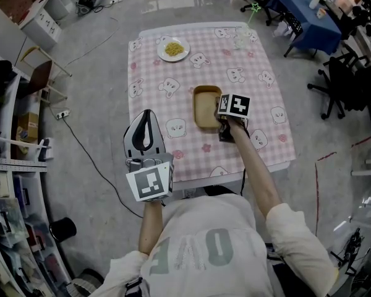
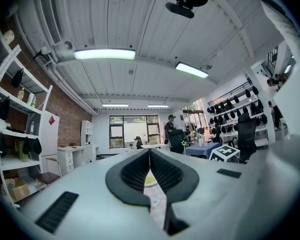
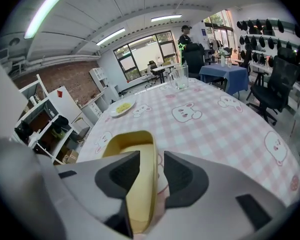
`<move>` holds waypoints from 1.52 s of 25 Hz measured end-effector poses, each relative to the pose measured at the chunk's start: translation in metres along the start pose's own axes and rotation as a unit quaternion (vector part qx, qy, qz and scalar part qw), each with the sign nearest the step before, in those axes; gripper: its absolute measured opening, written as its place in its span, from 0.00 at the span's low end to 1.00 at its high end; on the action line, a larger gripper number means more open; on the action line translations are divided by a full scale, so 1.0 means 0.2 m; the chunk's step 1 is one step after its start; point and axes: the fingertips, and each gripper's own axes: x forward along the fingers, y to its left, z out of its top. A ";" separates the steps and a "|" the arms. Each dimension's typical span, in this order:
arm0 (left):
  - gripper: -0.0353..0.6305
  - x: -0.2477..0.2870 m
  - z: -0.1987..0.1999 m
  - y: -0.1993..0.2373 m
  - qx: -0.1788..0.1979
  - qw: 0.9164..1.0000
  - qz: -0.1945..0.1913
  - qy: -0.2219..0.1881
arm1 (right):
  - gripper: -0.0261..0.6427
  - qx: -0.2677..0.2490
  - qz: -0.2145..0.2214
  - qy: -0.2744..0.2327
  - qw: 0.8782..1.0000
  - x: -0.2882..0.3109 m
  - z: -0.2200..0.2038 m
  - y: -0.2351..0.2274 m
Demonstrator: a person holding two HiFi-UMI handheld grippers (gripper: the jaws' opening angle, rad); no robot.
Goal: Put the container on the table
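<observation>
A tan, shallow container point(image 1: 205, 107) rests on the pink checked tablecloth point(image 1: 260, 54) near the table's middle. My right gripper point(image 1: 220, 117) reaches down to its right side. In the right gripper view the container point(image 3: 135, 154) has its right wall standing between the jaws of my right gripper point(image 3: 152, 156). A gap shows beside the right pad point(image 3: 185, 171), so the jaws stand open around the wall. My left gripper point(image 1: 147, 115) hovers level off the table's near left corner with its tips together and nothing in it. The left gripper view shows that gripper point(image 2: 149, 153) pointing across the table.
A white plate of yellow food point(image 1: 173, 48) sits at the table's far left, a clear glass point(image 1: 242, 37) at its far right. Office chairs point(image 1: 343, 82) and a blue-covered table point(image 1: 306, 11) stand to the right. Shelves point(image 1: 12, 141) line the left, and a cable point(image 1: 89, 159) runs across the floor.
</observation>
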 end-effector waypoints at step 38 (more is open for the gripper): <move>0.09 0.00 0.07 -0.11 -0.006 0.999 -0.025 -0.023 | 0.08 -0.154 0.071 -0.357 0.918 -1.10 0.06 0.42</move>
